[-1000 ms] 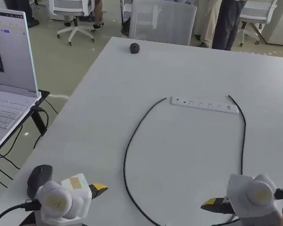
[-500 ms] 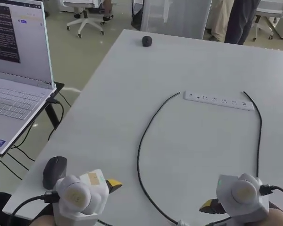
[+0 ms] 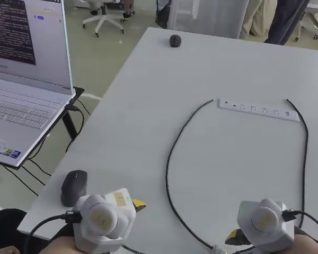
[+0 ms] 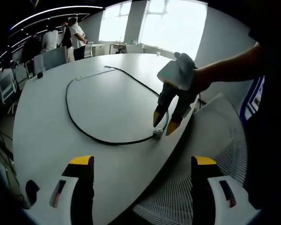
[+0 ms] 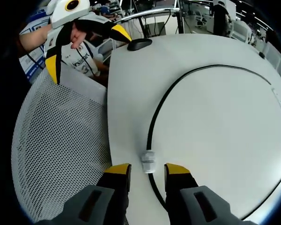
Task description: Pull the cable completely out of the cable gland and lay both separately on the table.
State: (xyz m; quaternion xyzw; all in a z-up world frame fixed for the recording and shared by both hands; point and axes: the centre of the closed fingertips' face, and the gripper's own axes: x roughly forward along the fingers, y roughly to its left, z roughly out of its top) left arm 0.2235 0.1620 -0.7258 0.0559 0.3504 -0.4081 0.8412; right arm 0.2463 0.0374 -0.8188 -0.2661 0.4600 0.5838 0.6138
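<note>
Cable gland (image 3: 217,247): head view, sits at near edge of white matte table (image 3: 238,174), on end of thin black cable (image 3: 169,159) looping toward far side. Left gripper view: left gripper (image 4: 141,161) spread wide, empty; right gripper (image 4: 165,124) poised over gland. Right gripper view: pale ribbed plastic body between parted yellow-tipped jaws, ungripped. Likely light, rigid, smooth; cable limp, rubbery. Best taken by gland body, cable just behind it

place: office | evidence: swivel chairs (image 3: 103,13); open laptop (image 3: 21,90); mouse (image 3: 73,187); white table (image 3: 148,106); power strip (image 3: 258,110)
</note>
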